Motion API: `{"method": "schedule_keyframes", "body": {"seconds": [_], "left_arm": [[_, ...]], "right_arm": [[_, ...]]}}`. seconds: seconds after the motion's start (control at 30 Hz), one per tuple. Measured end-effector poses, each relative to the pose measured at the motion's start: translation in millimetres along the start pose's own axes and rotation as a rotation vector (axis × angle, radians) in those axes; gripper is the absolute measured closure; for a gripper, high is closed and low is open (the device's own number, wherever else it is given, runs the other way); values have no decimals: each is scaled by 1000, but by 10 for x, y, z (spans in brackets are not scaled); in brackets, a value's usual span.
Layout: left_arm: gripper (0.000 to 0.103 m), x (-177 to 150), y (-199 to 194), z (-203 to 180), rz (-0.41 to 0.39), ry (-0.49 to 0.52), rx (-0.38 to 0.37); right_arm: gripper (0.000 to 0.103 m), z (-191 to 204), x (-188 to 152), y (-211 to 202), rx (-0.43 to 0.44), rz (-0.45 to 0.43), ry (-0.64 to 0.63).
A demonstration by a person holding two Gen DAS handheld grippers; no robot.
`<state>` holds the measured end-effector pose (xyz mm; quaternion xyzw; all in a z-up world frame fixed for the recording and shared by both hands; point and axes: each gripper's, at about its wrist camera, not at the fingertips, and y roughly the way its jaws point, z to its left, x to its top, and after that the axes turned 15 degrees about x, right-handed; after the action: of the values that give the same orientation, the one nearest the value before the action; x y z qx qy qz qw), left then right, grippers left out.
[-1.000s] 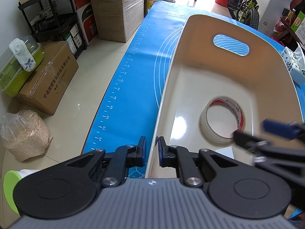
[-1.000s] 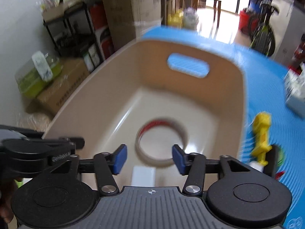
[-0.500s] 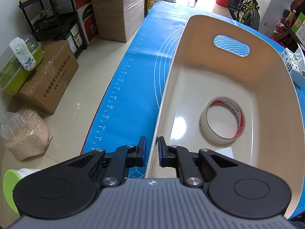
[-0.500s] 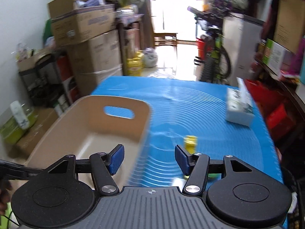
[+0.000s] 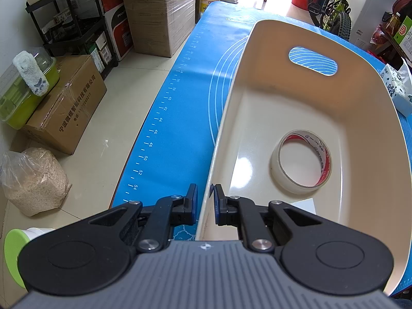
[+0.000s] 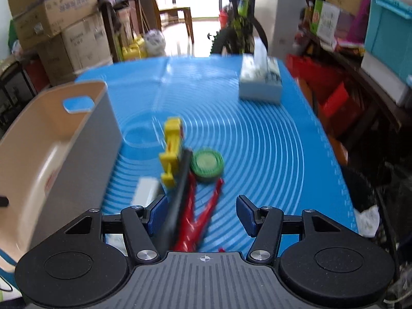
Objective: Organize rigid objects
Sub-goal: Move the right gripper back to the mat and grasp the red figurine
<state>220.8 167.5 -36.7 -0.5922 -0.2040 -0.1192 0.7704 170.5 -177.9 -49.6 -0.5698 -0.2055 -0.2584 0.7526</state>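
A beige bin (image 5: 360, 82) stands on the blue mat (image 5: 180, 103). My left gripper (image 5: 205, 203) is shut on the bin's near left rim. Inside lie a roll of clear tape (image 5: 301, 163) and a white card (image 5: 303, 204). In the right wrist view the bin (image 6: 64, 139) is at the left. My right gripper (image 6: 200, 212) hovers open over the mat, above loose items: a yellow plastic piece (image 6: 171, 149), a green round disc (image 6: 207, 164), a red-handled tool (image 6: 195, 216), a black stick (image 6: 177, 195) and a small white block (image 6: 145, 190). Nothing is gripped between its pads.
A tissue box (image 6: 260, 79) sits at the mat's far right. Cardboard boxes (image 5: 64, 108), a black shelf (image 5: 69, 20) and a bag of grain (image 5: 33, 180) stand on the floor at the left. A bicycle (image 5: 332, 7) is behind the table. Cluttered shelves (image 6: 360, 59) line the right.
My right gripper has swung rightward out of the bin to above the loose items on the mat. The left gripper stays clamped on the bin rim.
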Motion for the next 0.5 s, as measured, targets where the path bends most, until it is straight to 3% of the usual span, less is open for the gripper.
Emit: {"method": "schedule_keyframes", "body": {"seconds": [0.17, 0.5], "left_arm": [[88, -2, 0, -1, 0, 2, 2], [88, 3, -8, -14, -1, 3, 4]], "right_arm": [[36, -52, -192, 31, 5, 56, 4], [39, -217, -228, 211, 23, 110, 53]]}}
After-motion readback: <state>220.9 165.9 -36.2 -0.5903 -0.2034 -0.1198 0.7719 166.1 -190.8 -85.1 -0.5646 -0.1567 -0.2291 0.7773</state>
